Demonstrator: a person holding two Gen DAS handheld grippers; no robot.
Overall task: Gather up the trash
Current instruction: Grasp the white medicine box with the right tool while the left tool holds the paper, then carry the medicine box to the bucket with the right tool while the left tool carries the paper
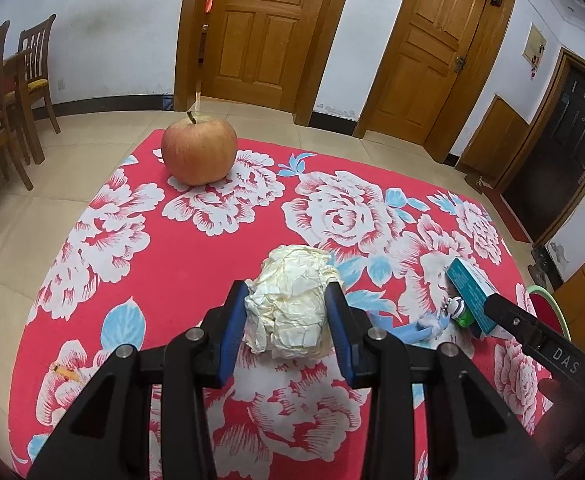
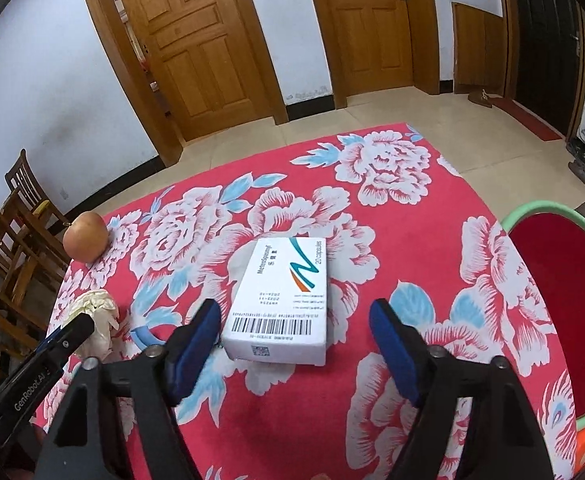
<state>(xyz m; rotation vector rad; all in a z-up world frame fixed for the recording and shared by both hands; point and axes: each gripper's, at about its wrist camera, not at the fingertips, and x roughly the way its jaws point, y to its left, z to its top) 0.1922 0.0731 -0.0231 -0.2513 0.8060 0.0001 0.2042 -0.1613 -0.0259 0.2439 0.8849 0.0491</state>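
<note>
A crumpled cream paper ball (image 1: pixel 290 300) lies on the red flowered tablecloth (image 1: pixel 196 276). My left gripper (image 1: pixel 288 300) is shut on it, blue pads touching both its sides; the ball also shows in the right wrist view (image 2: pixel 96 312). A white medicine box (image 2: pixel 282 300) lies flat on the cloth between the fingers of my open right gripper (image 2: pixel 294 316), which do not touch it. In the left wrist view the box (image 1: pixel 470 288) shows at the right by the right gripper's arm.
An apple (image 1: pixel 198 150) stands at the far left of the table, also visible in the right wrist view (image 2: pixel 85 236). A red basin with a green rim (image 2: pixel 568 292) sits off the table's right edge. Wooden chairs (image 1: pixel 0 92) stand left. A small blue scrap (image 1: pixel 412 330) lies near the box.
</note>
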